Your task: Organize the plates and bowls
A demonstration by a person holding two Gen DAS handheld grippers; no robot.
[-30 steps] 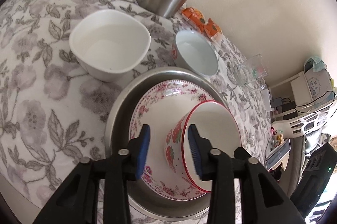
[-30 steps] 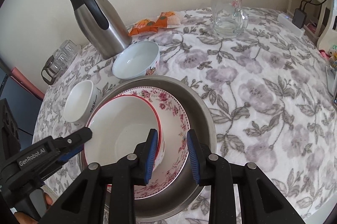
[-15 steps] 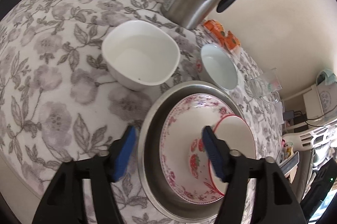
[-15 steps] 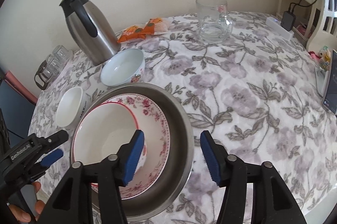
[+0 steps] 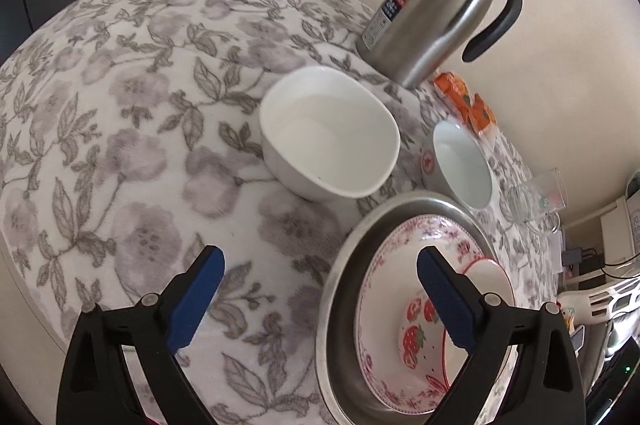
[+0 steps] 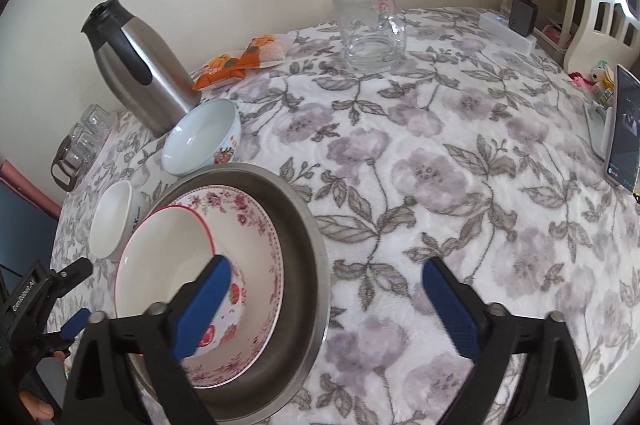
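A flowered cloth covers the bench against a cream wall. Near its front edge, a strawberry bowl sits in a floral plate inside a steel pan. Left gripper and right gripper, jaws just spread wide, hold nothing.

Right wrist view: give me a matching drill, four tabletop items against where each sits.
1. red-rimmed strawberry bowl
2. stainless steel thermos jug
3. clear glass mug
4. orange snack packets

A. far side, near the wall, right of the packets
B. between jug and mug
C. inside the floral plate in the metal basin
D. behind the small white bowl

Pairs: 1-C, 2-D, 3-A, 4-B
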